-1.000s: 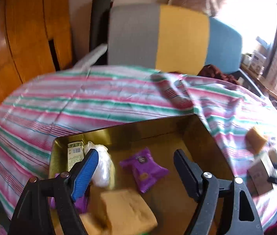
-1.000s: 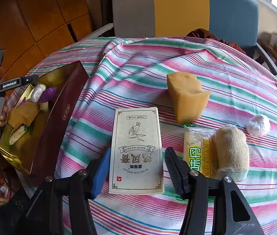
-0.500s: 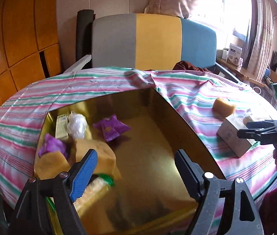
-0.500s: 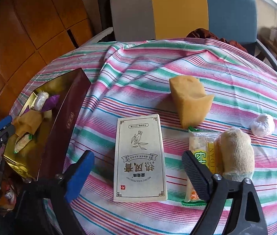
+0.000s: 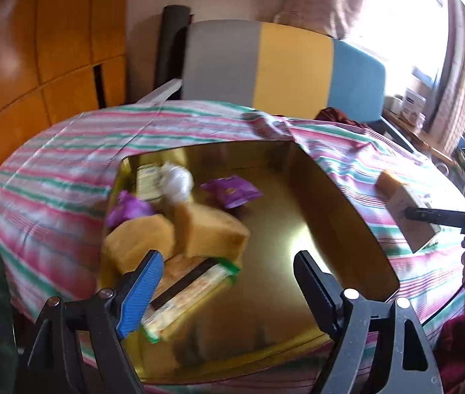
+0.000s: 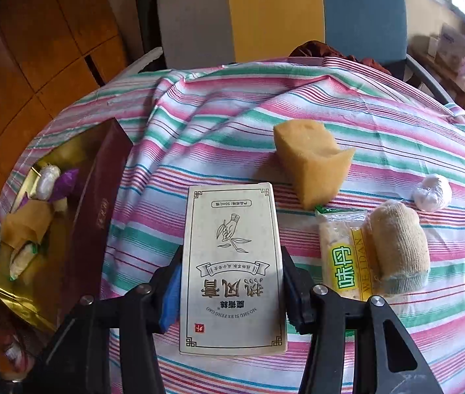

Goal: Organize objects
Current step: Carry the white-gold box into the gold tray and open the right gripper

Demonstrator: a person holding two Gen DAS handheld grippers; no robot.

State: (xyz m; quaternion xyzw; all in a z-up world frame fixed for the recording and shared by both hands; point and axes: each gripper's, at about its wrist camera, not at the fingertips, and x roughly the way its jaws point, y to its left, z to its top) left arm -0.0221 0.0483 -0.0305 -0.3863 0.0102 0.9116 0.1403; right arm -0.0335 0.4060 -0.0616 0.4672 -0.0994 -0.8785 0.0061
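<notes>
- Left wrist view: the left hand-held gripper [image 5: 224, 282] stands wide with nothing between its fingers, hovering over the gold-lined box [image 5: 340, 197] on the striped bench [image 5: 52, 170]. Sponges, purple packets and a wrapped snack crowd the box's left half; the right half looks bare, the better landing spot. This gripper would do well to clear off before the carton comes over.
- Right wrist view: the right hand-held gripper [image 6: 230, 284] has just been closing, and its pads now press both long edges of the cream carton [image 6: 232, 262], which lies flat on the bench, well apart from the box.
- The hold sits low on the carton, so lift straight up and keep it level.
- The yellow sponge [image 6: 311, 161] and snack pack [image 6: 344, 256] lie just beside it; avoid dragging them.
</notes>
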